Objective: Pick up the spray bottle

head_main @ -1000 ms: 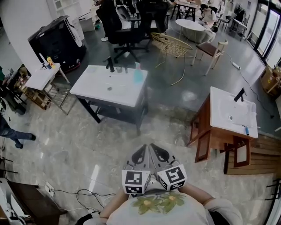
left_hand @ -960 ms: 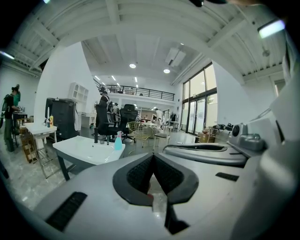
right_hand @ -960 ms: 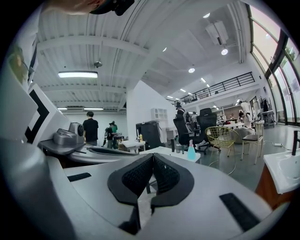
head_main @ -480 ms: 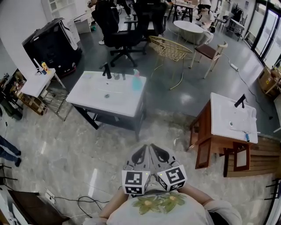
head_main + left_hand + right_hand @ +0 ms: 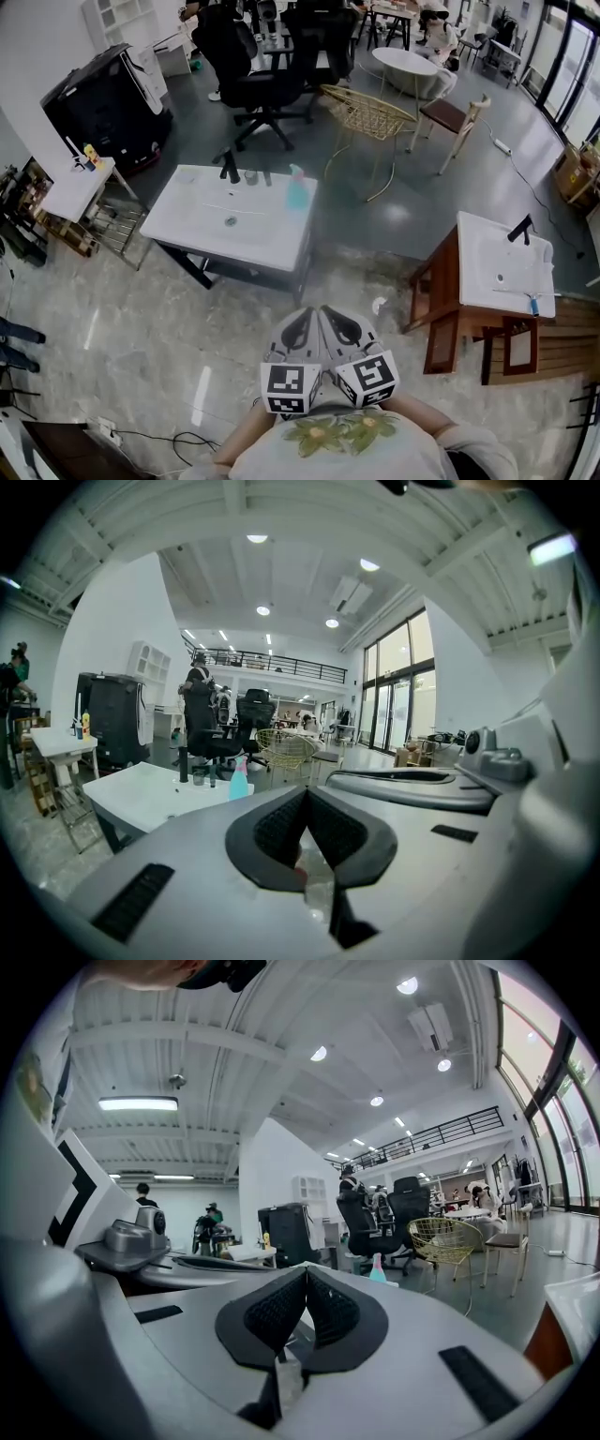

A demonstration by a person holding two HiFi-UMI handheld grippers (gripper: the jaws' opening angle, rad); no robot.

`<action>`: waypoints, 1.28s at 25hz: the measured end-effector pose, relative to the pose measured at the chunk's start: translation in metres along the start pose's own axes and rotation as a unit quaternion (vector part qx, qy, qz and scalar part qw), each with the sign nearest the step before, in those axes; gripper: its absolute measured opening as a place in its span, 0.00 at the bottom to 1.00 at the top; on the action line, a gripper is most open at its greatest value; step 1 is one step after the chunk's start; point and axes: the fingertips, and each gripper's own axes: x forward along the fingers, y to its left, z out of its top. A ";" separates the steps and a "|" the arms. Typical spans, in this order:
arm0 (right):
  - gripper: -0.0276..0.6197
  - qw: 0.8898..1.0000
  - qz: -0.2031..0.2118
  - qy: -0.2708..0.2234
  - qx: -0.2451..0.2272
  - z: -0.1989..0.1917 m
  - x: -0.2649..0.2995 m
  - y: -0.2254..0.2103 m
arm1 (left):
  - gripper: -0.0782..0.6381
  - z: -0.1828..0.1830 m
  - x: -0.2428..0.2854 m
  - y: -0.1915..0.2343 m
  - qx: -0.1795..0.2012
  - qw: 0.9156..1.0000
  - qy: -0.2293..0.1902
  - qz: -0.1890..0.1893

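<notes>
Spray bottle [image 5: 296, 187] stood at the far edge of the washbasin [image 5: 272, 234]; your left gripper [image 5: 302, 323] and right gripper [image 5: 336, 323], both clenched empty, risked toppling it if brought in unopened.

Open floor [image 5: 187, 309] up to white surface [image 5: 202, 225]; its near half is bare. Faucet [image 5: 230, 167] + cups [image 5: 251, 176] crowd back edge, left of spray bottle [image 5: 296, 187]. Wooden stand [image 5: 441, 300] well off to right.

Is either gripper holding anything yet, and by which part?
Nothing held: left gripper and right gripper are both shut, empty; the spray bottle stands on the sink counter ahead.
</notes>
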 end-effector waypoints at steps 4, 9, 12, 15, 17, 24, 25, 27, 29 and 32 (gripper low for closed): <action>0.08 1.000 0.002 0.005 -0.004 0.000 0.025 0.001 | 0.12 0.006 0.010 0.022 -0.003 1.000 0.001 0.002; 0.08 1.000 0.003 0.011 0.002 0.006 0.053 0.003 | 0.12 0.006 0.022 0.047 -0.006 1.000 0.005 0.002; 0.08 1.000 0.002 0.012 0.000 0.009 0.070 0.002 | 0.12 0.016 0.030 0.061 -0.006 1.000 -0.002 0.000; 0.08 1.000 0.000 0.014 -0.001 0.010 0.085 0.002 | 0.12 0.021 0.037 0.074 -0.007 1.000 -0.003 -0.001; 0.08 1.000 -0.001 0.013 -0.002 0.012 0.095 0.002 | 0.12 0.022 0.042 0.083 -0.005 1.000 -0.003 -0.001; 0.08 1.000 -0.007 0.009 0.002 0.013 0.129 -0.002 | 0.12 0.029 0.061 0.111 0.005 1.000 -0.004 -0.007; 0.08 1.000 -0.008 0.009 0.003 0.013 0.133 -0.002 | 0.12 0.031 0.064 0.114 0.005 1.000 -0.004 -0.010; 0.08 1.000 -0.011 0.008 0.002 0.015 0.142 -0.003 | 0.12 0.032 0.069 0.121 0.006 1.000 -0.004 -0.014; 0.08 1.000 -0.016 0.010 0.002 0.015 0.148 -0.004 | 0.12 0.030 0.073 0.127 0.006 1.000 -0.001 -0.016; 0.08 1.000 -0.020 0.017 0.001 0.013 0.154 -0.007 | 0.12 0.030 0.079 0.130 0.001 1.000 0.001 -0.022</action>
